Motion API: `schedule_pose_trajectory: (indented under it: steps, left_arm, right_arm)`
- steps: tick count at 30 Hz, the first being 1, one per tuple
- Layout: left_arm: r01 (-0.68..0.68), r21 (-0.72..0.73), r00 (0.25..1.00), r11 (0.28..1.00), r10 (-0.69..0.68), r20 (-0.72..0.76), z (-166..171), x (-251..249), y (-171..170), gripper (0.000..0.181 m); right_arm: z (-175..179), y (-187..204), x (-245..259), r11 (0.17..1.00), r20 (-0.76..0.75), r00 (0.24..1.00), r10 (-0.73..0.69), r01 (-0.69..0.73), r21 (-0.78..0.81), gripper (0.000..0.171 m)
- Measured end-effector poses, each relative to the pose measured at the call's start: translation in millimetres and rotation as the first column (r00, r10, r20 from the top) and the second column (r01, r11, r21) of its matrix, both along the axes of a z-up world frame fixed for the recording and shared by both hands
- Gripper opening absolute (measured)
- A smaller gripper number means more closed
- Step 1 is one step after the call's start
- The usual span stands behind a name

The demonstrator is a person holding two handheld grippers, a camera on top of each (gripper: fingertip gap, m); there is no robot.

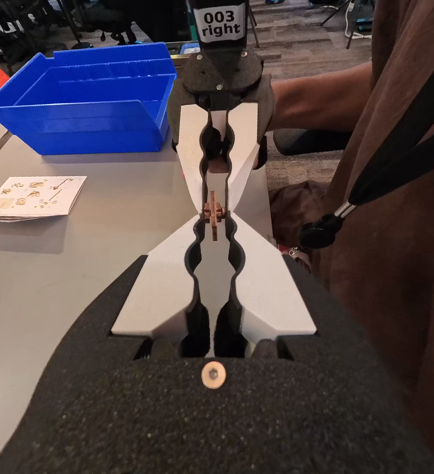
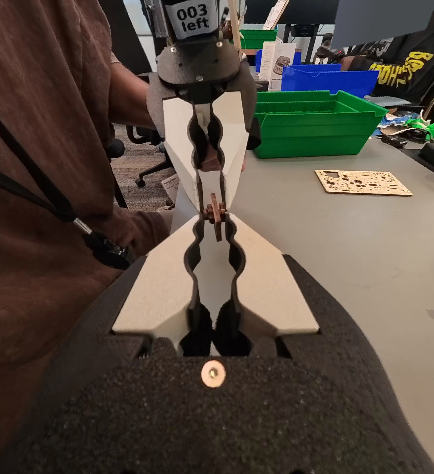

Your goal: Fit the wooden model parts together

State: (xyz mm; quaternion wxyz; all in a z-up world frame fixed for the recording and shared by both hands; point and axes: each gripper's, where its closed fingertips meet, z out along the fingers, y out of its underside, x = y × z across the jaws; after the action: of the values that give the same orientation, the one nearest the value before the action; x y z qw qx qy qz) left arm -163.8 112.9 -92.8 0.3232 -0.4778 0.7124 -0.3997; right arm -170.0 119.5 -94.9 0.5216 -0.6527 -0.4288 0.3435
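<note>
Two tongs meet tip to tip above the worktop [image 1: 108, 256], and you have the little wooden assembly [image 1: 213, 213] pinched between them: your left tongs [image 1: 213, 220] and right tongs [image 2: 214, 218] each look closed on an end of its short cross-pieces, equally near. Its long flat strip stands upright across that line, so any push should, I judge, run straight along the tongs. From the assembly, the blue bin [image 1: 82, 102] and leaflet [image 1: 35, 196] sit well apart on your left, the green bin [image 2: 313, 123] and punched sheet [image 2: 362, 182] on your right.

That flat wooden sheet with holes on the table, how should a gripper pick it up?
Probably by an edge: the wooden parts sheet lies flat on the grey table, thin and wide. I'd come low from its near long side and pinch there.
</note>
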Motion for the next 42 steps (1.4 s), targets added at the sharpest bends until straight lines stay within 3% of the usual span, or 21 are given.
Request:
schedule_pose_trajectory:
  steps: [4, 18, 38, 42]
  left_arm:
    - [-0.006, -0.006, 1.000, 1.000, 0.006, 0.000, 2, -1, 3, 0.014]
    - [-0.019, -0.056, 1.000, 0.998, 0.020, 0.014, 13, 0, 7, 0.014]
    - [-0.043, 0.053, 0.999, 0.998, 0.042, 0.013, 11, 5, 8, 0.013]
    - [-0.078, 0.011, 0.996, 0.997, 0.078, 0.048, 20, 8, 9, 0.015]
  right_arm:
    - [2, 3, 0, 1.000, -0.022, 0.999, -0.024, 0.024, -0.003, 0.017]
    - [14, 5, 2, 0.976, -0.018, 0.997, -0.070, 0.072, 0.203, 0.017]
    - [14, 7, 6, 0.982, -0.042, 0.996, -0.082, 0.088, 0.165, 0.016]
    - [24, 8, 10, 0.971, -0.079, 0.991, -0.107, 0.121, 0.204, 0.015]
